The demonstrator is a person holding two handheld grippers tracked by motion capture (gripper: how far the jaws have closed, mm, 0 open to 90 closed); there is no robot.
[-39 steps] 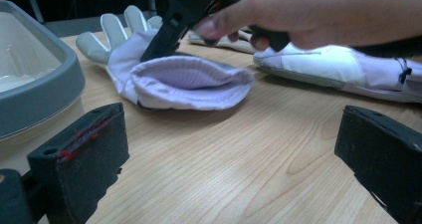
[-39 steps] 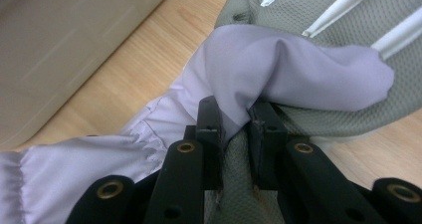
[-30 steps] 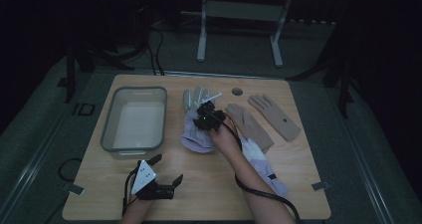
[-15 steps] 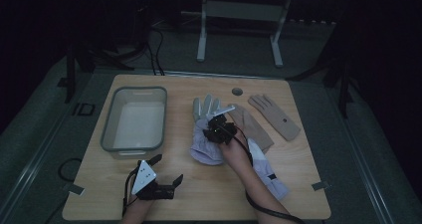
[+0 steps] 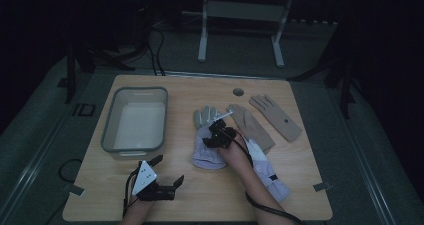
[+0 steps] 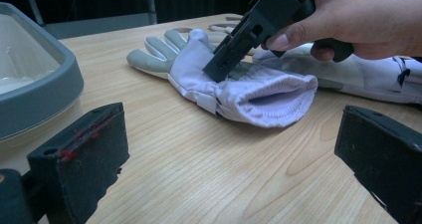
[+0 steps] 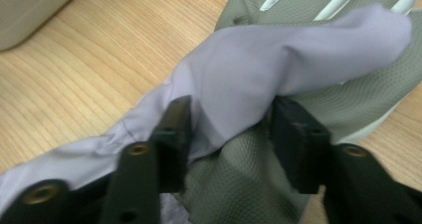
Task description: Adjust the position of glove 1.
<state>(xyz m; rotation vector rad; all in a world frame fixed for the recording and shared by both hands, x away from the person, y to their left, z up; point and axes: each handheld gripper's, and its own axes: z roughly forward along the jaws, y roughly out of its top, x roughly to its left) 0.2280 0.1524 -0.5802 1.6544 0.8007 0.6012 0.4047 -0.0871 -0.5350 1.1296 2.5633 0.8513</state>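
On lilac glove [image 5: 210, 147] mid-table: right tool [image 5: 216, 135] just opened, straddling loose fold; left tool [image 5: 167, 181] open, empty.

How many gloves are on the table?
4. A lilac and grey fabric glove lies mid-table under the right gripper; two flat tan gloves lie beyond it to the right; a white padded glove lies under the person's forearm.

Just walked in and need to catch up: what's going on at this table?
A person works with two handheld grippers. The right gripper is down on a lavender glove mid-table; its jaws have just been opening and now straddle a fold of its fabric. The left gripper waits open near the front edge. A grey bin and two tan gloves lie nearby.
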